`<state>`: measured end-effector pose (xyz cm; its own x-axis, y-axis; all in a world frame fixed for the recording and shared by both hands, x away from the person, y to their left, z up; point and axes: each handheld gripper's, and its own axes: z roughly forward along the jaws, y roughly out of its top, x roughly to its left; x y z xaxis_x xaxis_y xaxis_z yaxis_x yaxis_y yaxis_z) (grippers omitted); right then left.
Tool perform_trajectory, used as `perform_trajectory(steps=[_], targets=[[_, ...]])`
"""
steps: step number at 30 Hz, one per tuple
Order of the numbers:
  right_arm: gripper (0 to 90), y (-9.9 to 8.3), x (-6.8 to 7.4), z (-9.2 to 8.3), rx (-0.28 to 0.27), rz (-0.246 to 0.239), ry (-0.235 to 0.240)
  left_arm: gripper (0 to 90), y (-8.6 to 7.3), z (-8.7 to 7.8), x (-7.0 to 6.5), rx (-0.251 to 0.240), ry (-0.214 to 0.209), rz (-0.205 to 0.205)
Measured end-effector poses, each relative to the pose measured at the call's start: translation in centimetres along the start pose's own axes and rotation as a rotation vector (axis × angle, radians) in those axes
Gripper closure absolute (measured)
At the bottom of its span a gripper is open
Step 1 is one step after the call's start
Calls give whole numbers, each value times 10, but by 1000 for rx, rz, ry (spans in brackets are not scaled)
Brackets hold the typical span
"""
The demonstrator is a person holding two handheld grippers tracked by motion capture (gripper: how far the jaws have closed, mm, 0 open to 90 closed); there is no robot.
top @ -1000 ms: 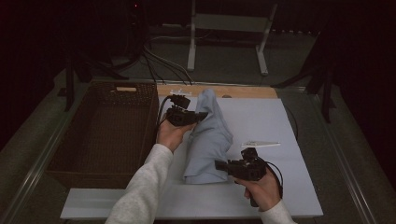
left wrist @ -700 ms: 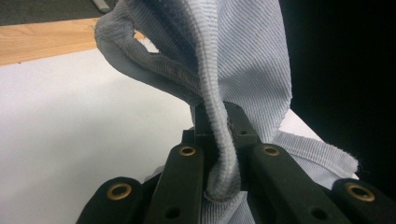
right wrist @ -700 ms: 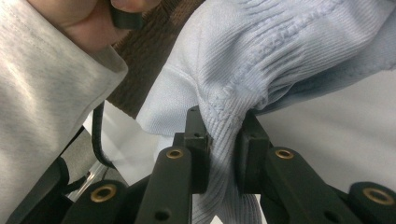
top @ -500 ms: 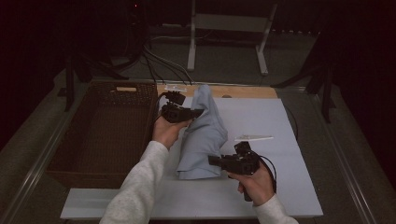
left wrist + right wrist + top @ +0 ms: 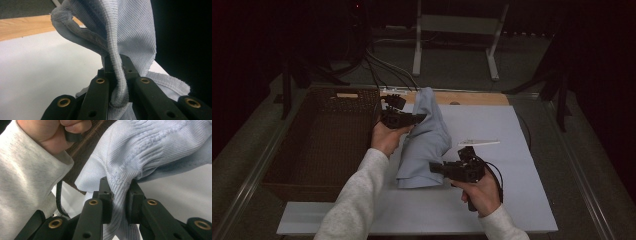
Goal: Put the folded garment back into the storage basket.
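A pale blue-grey cloth (image 5: 424, 142) of finely ribbed knit hung between the two tools over the middle of the table, its upper end lifted at the far side and its lower end bunched nearer the person. The left gripper (image 5: 416, 119), matte black with brass-ringed rivets along its arms, was clamped on the cloth's far upper part; in the left gripper view (image 5: 117, 75) a rolled, stitched hem ran down between its jaws as a thick cord, squeezed tight. From that pinch the fabric flared upward in soft, deep folds.

The right gripper (image 5: 436, 169) had closed on the cloth's near lower edge. In the right gripper view (image 5: 119, 202) a puckered wad of the knit filled the narrow gap between its square black pads, and a seam with a raised rib curved across the fabric above.

The cloth hung over a smooth white sheet (image 5: 522, 200) that covered the table; beyond its far edge a strip of light wood (image 5: 477, 98) showed. To the left stood a dark brown woven basket (image 5: 287, 165), rectangular and deep, with a coarse plaited wall. A thin pale strip (image 5: 478, 143) lay flat on the sheet, right of the cloth. The person's sleeves (image 5: 357, 200) were of soft heathered grey jersey, and the left hand (image 5: 387, 139) gripped its tool just beside the basket's right wall.
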<state>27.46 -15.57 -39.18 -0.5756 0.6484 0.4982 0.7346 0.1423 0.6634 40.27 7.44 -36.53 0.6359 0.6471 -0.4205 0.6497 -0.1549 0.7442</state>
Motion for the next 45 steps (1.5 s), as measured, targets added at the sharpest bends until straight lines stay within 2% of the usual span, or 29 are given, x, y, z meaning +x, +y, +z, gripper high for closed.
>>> perform_trajectory(steps=[26,45], targets=[[786,28,21,7,-26,-39,22,867,15,-23,2,-30,19,6],[786,45,28,16,-30,-52,21,867,24,-36,7,-48,45,13]])
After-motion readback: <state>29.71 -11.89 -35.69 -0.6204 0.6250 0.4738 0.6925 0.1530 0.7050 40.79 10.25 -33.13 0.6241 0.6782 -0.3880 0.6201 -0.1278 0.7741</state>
